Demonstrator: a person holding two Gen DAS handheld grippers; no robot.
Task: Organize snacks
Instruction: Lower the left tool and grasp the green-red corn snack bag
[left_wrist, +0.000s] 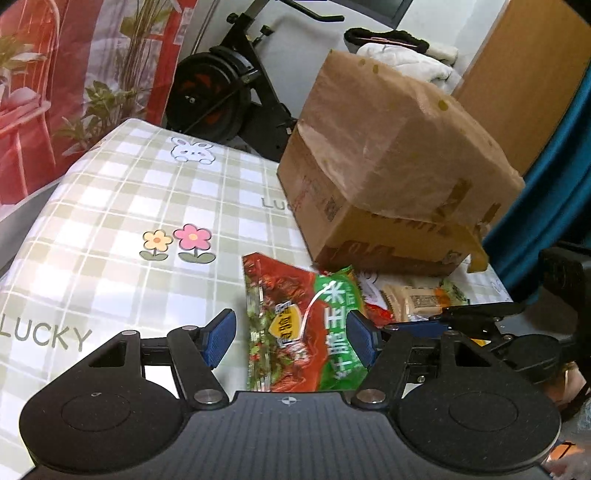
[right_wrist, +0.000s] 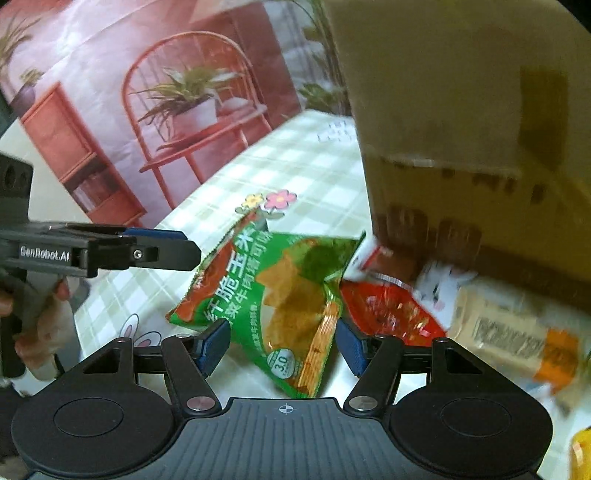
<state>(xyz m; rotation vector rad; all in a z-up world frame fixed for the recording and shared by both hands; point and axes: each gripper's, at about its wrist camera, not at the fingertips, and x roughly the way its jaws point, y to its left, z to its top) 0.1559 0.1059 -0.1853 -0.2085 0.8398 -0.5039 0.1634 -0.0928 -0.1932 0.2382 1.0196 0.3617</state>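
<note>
A green and red snack bag (left_wrist: 299, 328) lies on the checked tablecloth, between the fingers of my open left gripper (left_wrist: 291, 338). In the right wrist view the same green bag (right_wrist: 280, 295) lies between the fingers of my open right gripper (right_wrist: 282, 345). A red packet (right_wrist: 388, 310) and a beige wrapped snack (right_wrist: 509, 332) lie beside it, under the edge of the cardboard box (right_wrist: 461, 129). The right gripper's side (left_wrist: 476, 317) shows in the left wrist view, and the left gripper (right_wrist: 162, 247) in the right wrist view.
The cardboard box (left_wrist: 391, 162) stands on the table (left_wrist: 129, 192) with its flaps hanging over. A red printed backdrop (left_wrist: 55, 74) hangs at the left. An exercise bike (left_wrist: 221, 85) stands behind the table. A yellow item (right_wrist: 581, 454) shows at the lower right.
</note>
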